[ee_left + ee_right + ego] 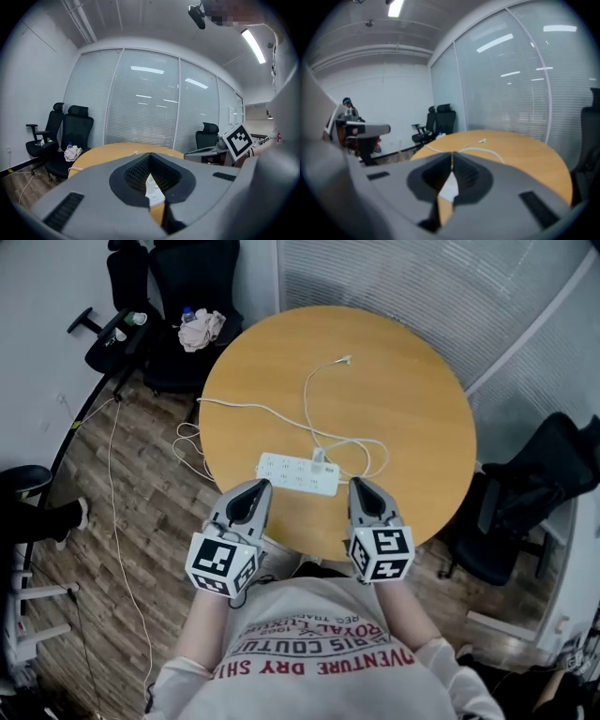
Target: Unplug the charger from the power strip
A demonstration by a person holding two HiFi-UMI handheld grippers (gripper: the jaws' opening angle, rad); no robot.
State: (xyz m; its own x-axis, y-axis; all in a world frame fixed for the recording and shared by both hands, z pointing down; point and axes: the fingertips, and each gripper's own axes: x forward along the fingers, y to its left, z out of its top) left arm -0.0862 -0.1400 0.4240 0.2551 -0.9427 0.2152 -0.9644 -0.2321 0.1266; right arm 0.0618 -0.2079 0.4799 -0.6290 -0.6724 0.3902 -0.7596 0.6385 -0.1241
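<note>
On the round wooden table, close to its near edge, lies a white power strip. A small white charger is plugged into it, and its thin white cable loops across the tabletop. My left gripper hovers just short of the strip's left end, shut and holding nothing. My right gripper is level with it off the strip's right end, also shut and empty. In the left gripper view the power strip shows under the shut left gripper. The right gripper has the blurred power strip below it.
The strip's own cord runs off the table's left edge to the wooden floor. Black office chairs stand at the back left, one holding a cloth and bottle. Another chair stands right. Glass walls with blinds are behind.
</note>
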